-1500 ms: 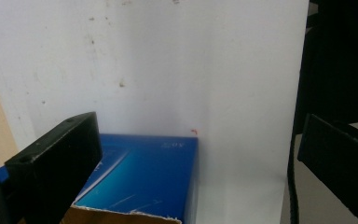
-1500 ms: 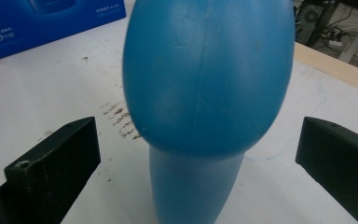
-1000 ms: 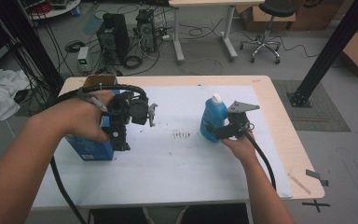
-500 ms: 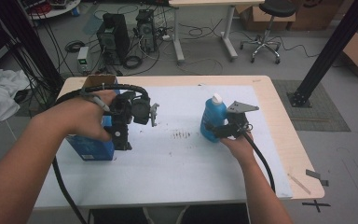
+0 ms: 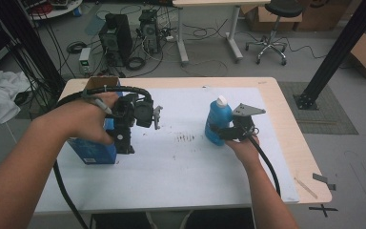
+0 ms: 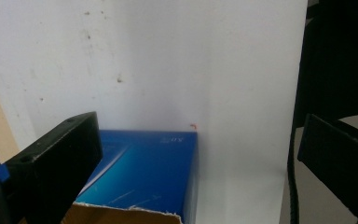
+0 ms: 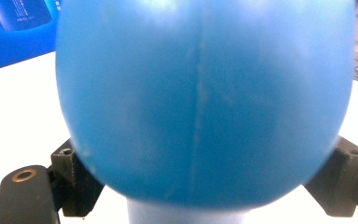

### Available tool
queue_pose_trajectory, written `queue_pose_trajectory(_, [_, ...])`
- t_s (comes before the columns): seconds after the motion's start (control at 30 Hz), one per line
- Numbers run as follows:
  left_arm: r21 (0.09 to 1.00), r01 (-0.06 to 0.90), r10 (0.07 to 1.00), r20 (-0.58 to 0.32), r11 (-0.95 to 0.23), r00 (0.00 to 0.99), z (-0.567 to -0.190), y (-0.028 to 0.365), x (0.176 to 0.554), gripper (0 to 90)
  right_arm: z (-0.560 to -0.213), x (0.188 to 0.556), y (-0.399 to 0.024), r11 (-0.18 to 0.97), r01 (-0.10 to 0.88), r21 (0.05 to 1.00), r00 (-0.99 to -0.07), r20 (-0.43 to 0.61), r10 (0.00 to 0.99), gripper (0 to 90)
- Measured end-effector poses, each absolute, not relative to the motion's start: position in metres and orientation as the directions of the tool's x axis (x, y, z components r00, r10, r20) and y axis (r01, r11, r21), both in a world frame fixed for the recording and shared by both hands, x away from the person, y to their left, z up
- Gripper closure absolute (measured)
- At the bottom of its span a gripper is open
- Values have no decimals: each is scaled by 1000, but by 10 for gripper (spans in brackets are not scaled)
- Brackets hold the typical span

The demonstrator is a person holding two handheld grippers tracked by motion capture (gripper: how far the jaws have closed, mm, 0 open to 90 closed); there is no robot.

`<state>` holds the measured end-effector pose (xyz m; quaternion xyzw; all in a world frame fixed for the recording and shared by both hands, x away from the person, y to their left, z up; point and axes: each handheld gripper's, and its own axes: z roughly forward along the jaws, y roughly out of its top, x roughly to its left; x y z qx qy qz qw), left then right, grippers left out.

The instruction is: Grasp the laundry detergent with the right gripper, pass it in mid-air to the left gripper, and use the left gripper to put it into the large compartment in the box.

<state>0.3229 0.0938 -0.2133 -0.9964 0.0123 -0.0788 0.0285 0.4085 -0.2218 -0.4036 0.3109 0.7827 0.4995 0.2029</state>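
The blue box [image 5: 93, 148] lay on the bench [image 5: 181, 167] beneath the left gripper [image 5: 124, 143], whose fingers stood wide apart, holding nothing. The right gripper [image 5: 221, 134] had its fingers just closing around the upright blue bottle [image 5: 218, 121], flanking both its sides.

The left gripper [image 5: 124, 138] points down from the left hand [image 5: 83, 121], its jaws spread wide apart. The right gripper [image 5: 221, 133] lies level in the right hand [image 5: 240, 145], aimed leftward; its jaws have just been closing. Both forearms reach in from below.
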Motion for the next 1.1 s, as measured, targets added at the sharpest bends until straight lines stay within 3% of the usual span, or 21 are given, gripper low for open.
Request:
queue_pose_trajectory(0.47, [-60, -18, -27, 155, -998, 987, -215, 94, 323, 3, -404, 406, -223, 311, 271, 911, -732, -15, 681, 271])
queue_pose_trajectory(1.1, [-64, -20, -30, 161, -998, 987, -215, 91, 326, 3, -404, 403, -222, 313, 252, 916, -732, -32, 681, 360])
